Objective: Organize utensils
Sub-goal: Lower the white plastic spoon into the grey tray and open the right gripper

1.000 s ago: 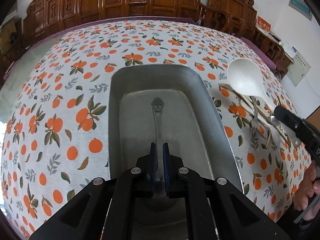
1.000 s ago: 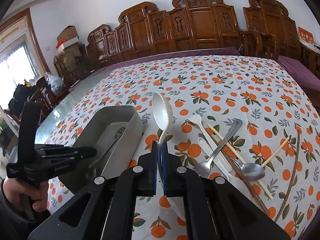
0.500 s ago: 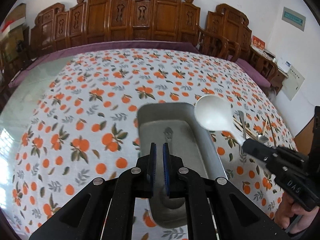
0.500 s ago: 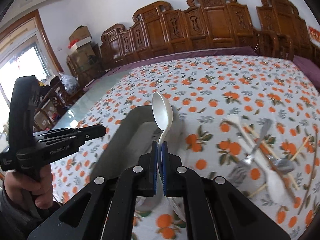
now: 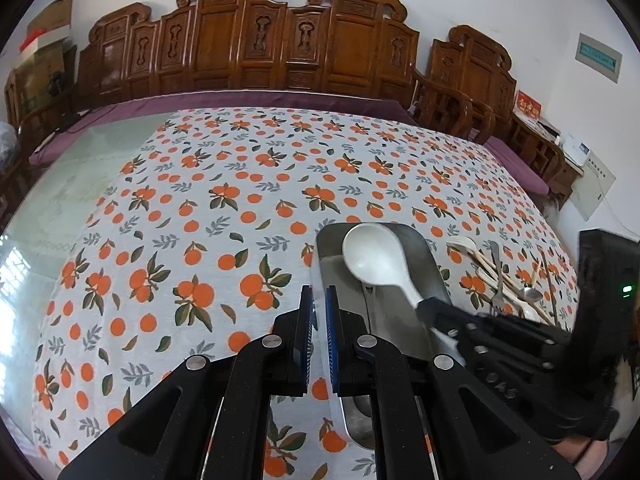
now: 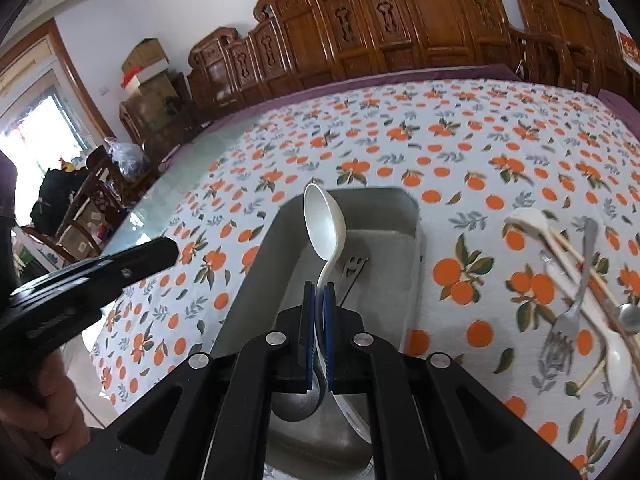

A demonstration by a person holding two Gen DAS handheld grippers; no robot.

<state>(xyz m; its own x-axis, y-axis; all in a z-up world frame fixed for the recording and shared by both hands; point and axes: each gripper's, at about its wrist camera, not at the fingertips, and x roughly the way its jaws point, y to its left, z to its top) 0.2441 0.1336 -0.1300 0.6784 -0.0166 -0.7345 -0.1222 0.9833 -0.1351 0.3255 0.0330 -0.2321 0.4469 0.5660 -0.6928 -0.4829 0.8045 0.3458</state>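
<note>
My right gripper point(image 6: 319, 292) is shut on the handle of a white plastic spoon point(image 6: 323, 228) and holds it above the grey metal tray point(image 6: 408, 216). A metal spoon with a smiley handle point(image 6: 352, 268) lies inside the tray. In the left wrist view the white spoon point(image 5: 374, 256) hangs over the tray point(image 5: 428, 256), held by the right gripper point(image 5: 430, 308). My left gripper point(image 5: 319, 300) is nearly shut and holds nothing, above the tablecloth just left of the tray. It shows at the left of the right wrist view point(image 6: 160, 252).
Right of the tray lies a pile of utensils: a metal fork point(image 6: 568, 320), white plastic spoons point(image 6: 528, 220), chopsticks point(image 6: 576, 260) and a metal spoon point(image 6: 630, 316). The pile also shows in the left wrist view point(image 5: 504, 280). Carved wooden chairs point(image 5: 280, 48) line the table's far edge.
My left gripper has let go of the metal spoon, risen and drawn back to the left of the tray. My right gripper has carried the white spoon from the pile to above the tray.
</note>
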